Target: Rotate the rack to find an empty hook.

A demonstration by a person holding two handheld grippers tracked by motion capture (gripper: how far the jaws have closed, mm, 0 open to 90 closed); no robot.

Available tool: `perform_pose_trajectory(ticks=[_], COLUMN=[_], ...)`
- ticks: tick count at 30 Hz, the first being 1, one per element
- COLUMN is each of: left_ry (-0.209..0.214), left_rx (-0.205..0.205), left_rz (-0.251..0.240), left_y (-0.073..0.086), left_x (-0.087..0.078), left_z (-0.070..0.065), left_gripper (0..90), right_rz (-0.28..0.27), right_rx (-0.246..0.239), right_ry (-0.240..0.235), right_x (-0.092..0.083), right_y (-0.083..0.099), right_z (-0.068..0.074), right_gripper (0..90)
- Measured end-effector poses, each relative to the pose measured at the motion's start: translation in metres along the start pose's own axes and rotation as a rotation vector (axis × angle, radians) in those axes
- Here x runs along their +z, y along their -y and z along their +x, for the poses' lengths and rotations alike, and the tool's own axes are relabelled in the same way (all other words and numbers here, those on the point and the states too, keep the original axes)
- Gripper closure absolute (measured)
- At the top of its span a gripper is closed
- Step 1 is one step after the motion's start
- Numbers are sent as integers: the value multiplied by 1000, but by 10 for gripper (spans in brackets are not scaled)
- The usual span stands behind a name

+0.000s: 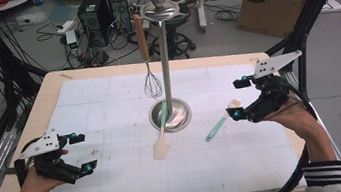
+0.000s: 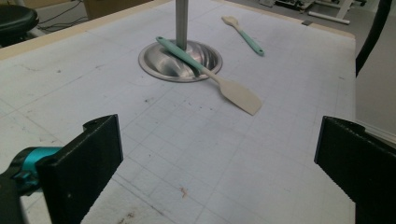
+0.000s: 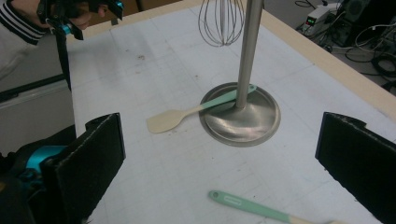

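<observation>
While the whisk's (image 1: 152, 84) wooden handle is seen hung from the stand (image 1: 164, 51) in the high view, just its wires are caught in the right gripper view. Both the left gripper (image 1: 78, 153) and the right gripper (image 1: 240, 98) are held wide open, empty; the second spatula (image 3: 252, 208) lies beneath the right one.

Left gripper (image 1: 76, 153) sits low at the near left, jaws wide apart, nothing between them. Right gripper (image 1: 239, 98) at the right, jaws fully spread, angled inward.
</observation>
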State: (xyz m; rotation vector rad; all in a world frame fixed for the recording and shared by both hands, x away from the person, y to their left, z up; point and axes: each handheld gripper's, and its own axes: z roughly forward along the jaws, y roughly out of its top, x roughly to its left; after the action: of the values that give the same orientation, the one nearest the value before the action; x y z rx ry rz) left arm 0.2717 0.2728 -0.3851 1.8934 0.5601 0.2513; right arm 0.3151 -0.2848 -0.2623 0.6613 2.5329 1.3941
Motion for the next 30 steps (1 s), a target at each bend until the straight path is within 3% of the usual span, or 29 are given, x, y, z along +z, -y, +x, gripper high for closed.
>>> perform_pose_trajectory(ticks=[8,19,30], left_ry=[-3,-4,-4], left_rx=[-3,-3,-1], left_rz=[-2,-7,-1], left_y=[0,0,0], left_x=[0,-2,-1], left_z=[1,1,0], left_gripper=[17,17,17], right_rz=[23,10,2], right_rx=[17,30,62], right_ry=[4,19,43], right_x=[7,19,24], right_y=[29,70,100], right_z=[2,8,9], right_gripper=[2,2,2])
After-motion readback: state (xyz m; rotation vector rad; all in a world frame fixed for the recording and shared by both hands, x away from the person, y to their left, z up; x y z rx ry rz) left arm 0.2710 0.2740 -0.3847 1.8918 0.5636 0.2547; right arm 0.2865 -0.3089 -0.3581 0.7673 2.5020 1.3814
